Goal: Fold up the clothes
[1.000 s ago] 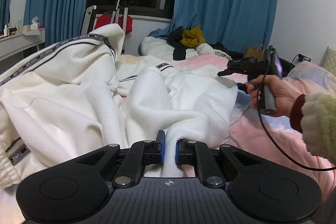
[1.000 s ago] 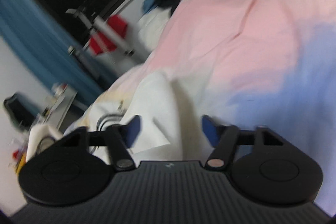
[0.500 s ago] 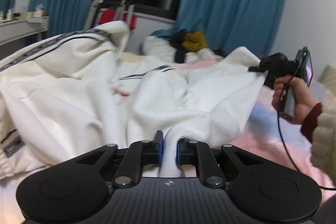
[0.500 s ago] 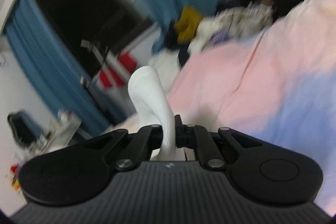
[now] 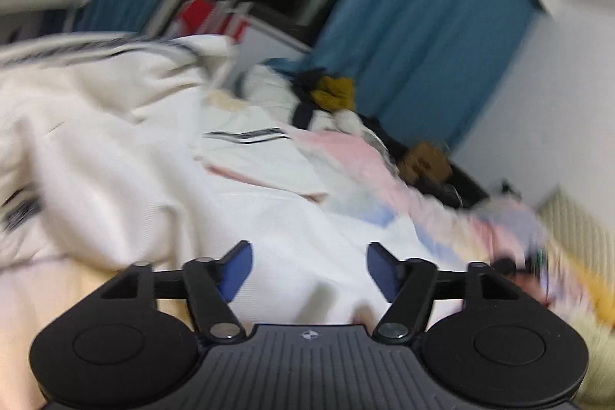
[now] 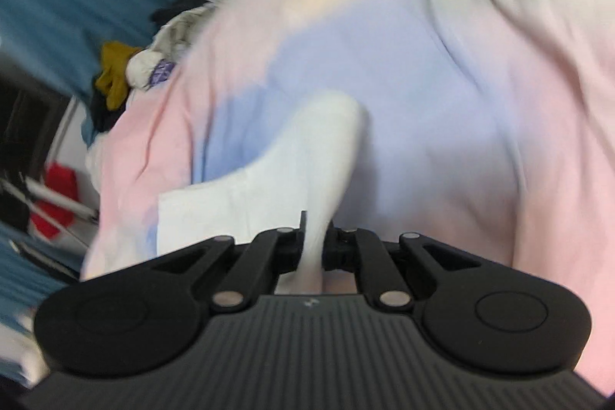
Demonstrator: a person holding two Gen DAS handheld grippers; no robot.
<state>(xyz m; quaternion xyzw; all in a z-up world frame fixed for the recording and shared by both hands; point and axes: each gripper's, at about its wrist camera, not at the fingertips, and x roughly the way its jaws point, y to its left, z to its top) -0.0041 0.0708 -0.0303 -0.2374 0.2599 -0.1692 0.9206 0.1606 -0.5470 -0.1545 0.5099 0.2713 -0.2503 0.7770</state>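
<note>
A white sweatshirt [image 5: 161,156] with dark striped trim lies spread over the bed in the left wrist view, which is blurred. My left gripper [image 5: 309,268] is open and empty, its blue pads just above the white cloth. My right gripper [image 6: 313,243] is shut on a fold of the white sweatshirt [image 6: 303,156], which rises between the jaws and trails down to the left over the pink and blue bedsheet [image 6: 442,83].
A pile of other clothes with a mustard-yellow piece [image 5: 332,91] lies at the far end of the bed. Blue curtains [image 5: 423,25] and a dark window stand behind. A brown box [image 5: 423,160] sits by the wall. A red item [image 6: 54,202] is at the left.
My left gripper has let go of the white cloth and opened. My right gripper, still shut on the cloth, has swung down toward the bedsheet. Both views shifted quickly.
</note>
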